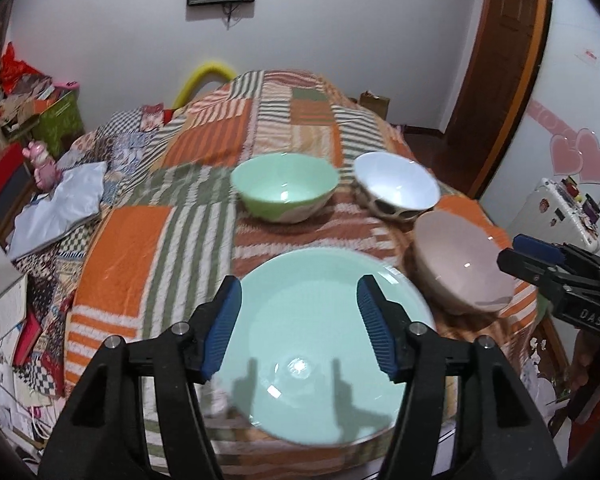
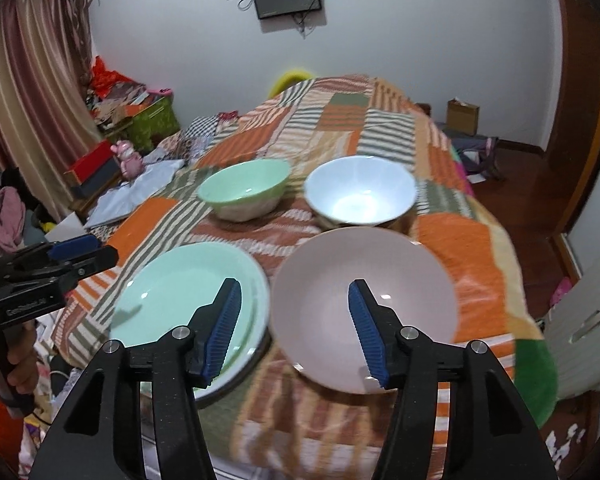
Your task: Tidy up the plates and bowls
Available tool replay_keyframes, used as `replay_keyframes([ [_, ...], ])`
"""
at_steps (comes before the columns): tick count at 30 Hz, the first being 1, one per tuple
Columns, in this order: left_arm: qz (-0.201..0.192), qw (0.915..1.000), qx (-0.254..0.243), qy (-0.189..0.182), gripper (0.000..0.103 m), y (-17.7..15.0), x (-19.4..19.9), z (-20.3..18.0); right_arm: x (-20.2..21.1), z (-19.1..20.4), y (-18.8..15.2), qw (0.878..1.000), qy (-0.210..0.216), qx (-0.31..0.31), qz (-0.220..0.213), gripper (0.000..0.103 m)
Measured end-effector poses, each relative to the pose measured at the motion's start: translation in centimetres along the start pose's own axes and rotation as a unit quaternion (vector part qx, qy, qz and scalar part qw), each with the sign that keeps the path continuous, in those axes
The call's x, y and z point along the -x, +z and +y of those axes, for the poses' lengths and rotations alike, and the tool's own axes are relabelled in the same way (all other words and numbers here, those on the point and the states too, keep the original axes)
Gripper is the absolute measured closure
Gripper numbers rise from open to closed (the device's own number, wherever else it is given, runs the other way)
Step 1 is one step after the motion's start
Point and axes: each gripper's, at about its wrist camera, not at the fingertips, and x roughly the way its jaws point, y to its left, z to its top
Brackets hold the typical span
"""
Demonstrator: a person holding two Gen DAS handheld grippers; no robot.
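Observation:
A mint green plate (image 1: 300, 320) lies on the patchwork quilt near its front edge; it also shows in the right wrist view (image 2: 172, 284). My left gripper (image 1: 298, 300) is open and empty above it. A pink bowl (image 2: 340, 276) sits right of the plate, also in the left wrist view (image 1: 456, 268). My right gripper (image 2: 294, 300) is open and empty above the bowl's left rim. Behind them stand a green bowl (image 1: 286, 186) (image 2: 244, 188) and a white bowl (image 1: 396, 184) (image 2: 360, 192).
The quilt (image 1: 148, 240) covers a bed whose front edge drops off just below the plate. Books and papers (image 1: 16, 320) lie on the left. A white cloth (image 1: 60, 208) and a pink toy (image 1: 42, 162) sit at the left. A wooden door (image 1: 500, 60) is at the right.

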Motion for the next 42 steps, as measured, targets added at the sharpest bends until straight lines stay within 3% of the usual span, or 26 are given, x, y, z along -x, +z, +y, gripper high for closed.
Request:
replay_keyframes([
  [3,-0.006,0.9999,0.0,-0.009,0.026,0.7,-0.4,-1.5,0.6,-1.6,-0.1,1.0,-0.014,-0.01,-0.011,0.048],
  [6,0.001,0.9998,-0.007,-0.018,0.022,1.3,-1.3,-3.0,1.0,-3.2,-0.3,0.999,-0.025,-0.025,-0.018,0.047],
  [10,0.021,0.9993,-0.014,-0.028,0.021,1.8,-3.2,-4.9,1.2,-5.0,-0.4,0.998,-0.043,-0.041,-0.024,0.038],
  [21,0.068,0.9954,-0.044,-0.051,0.021,1.5,-8.3,-9.0,-1.3,-8.4,-2.1,0.996,-0.052,-0.077,0.007,0.037],
  [24,0.072,0.9944,-0.057,-0.052,0.03,1.4,-9.3,-9.9,-1.9,-9.2,-2.6,0.995,-0.048,-0.085,0.016,0.04],
  [29,0.087,0.9921,-0.066,-0.061,0.043,1.3,-11.2,-11.0,-2.8,-10.0,-2.8,0.994,-0.031,-0.096,0.031,0.061],
  [34,0.111,0.9892,-0.061,-0.074,0.06,1.3,-12.9,-11.3,-3.7,-10.5,-3.1,0.993,-0.012,-0.107,0.048,0.072],
  [42,0.138,0.9847,-0.049,-0.094,0.072,1.1,-14.8,-11.6,-4.9,-10.4,-3.4,0.992,0.004,-0.112,0.063,0.078],
])
